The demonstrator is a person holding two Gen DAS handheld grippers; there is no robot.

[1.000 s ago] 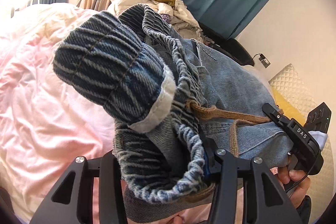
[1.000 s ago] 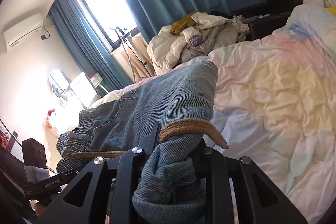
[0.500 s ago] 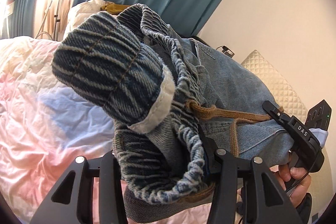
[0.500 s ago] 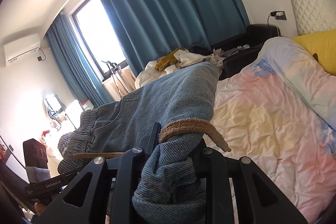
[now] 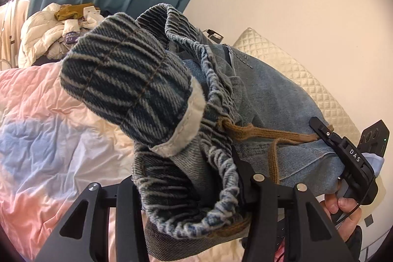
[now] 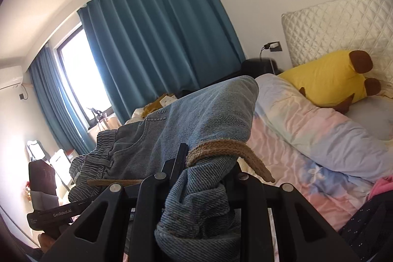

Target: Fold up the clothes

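A: Where are the jeans [image 5: 265,102] at this moment?

B: They hang in the air above the bed [image 5: 49,129], stretched between the two tools. The left tool [image 5: 186,188] is closed on the gathered waistband, and the striped inside of the cloth bulges up in front of its camera.

A: And the right tool [image 6: 203,178]?

B: It is closed on a bunch of the blue cloth at the other end, with the brown drawstring [image 6: 228,146] lying across the top of the bunch.

A: What is around them?

B: A pink and blue quilt [image 6: 307,129] covers the bed. A yellow pillow [image 6: 326,75] lies at the quilted headboard [image 6: 343,23]. A heap of clothes [image 5: 61,33] sits under the blue curtain [image 6: 159,28].
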